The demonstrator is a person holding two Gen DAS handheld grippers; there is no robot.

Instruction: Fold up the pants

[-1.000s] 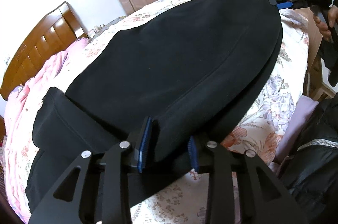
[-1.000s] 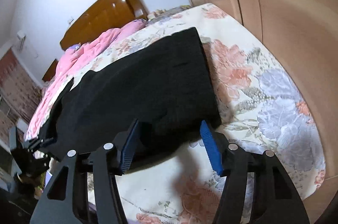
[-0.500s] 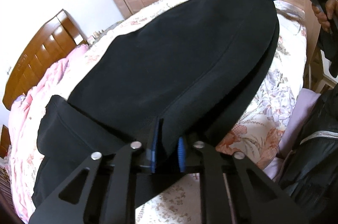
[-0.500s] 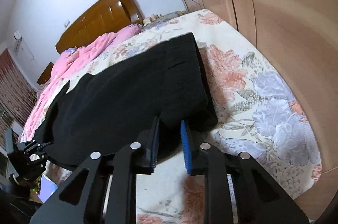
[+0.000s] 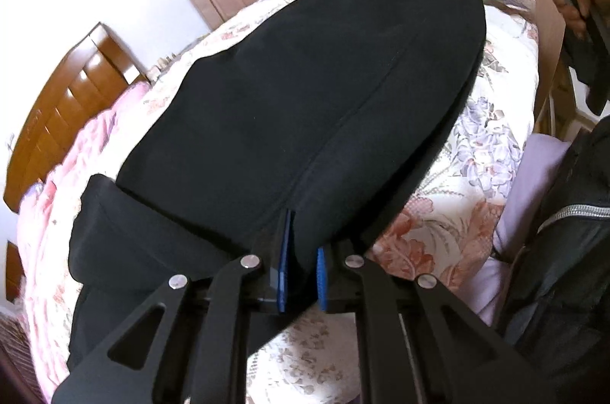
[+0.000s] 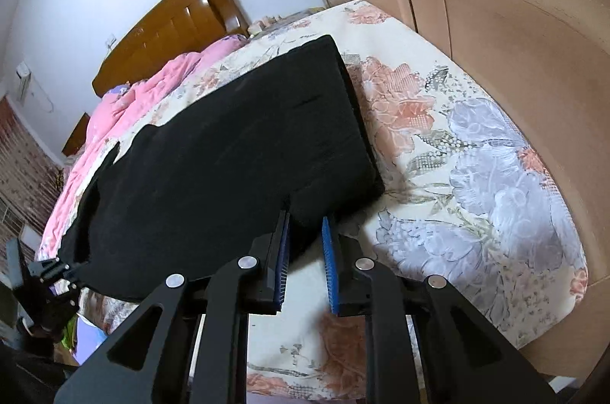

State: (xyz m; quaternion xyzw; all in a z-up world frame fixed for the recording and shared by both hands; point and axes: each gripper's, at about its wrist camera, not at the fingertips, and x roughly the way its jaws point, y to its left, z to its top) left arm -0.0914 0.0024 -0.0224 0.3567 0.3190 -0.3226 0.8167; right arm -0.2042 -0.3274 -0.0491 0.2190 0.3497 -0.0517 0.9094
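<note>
Your left gripper (image 5: 301, 266) and right gripper (image 6: 305, 251) each pinch a thick edge of the soft black pants (image 5: 305, 91) over the floral bedspread (image 6: 457, 145).

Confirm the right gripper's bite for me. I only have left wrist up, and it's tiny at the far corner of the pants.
Observer: In the right wrist view, the right gripper has a corner of the pants between the tips of its blue pads. Only the tips bite.
Operator: Layers aligned at that end?
Observer: Two layers show along the short edge, and the lower one peeks out slightly.
Operator: What's beside that edge?
Observer: Floral bedspread, then the wardrobe past the bed's side.
</note>
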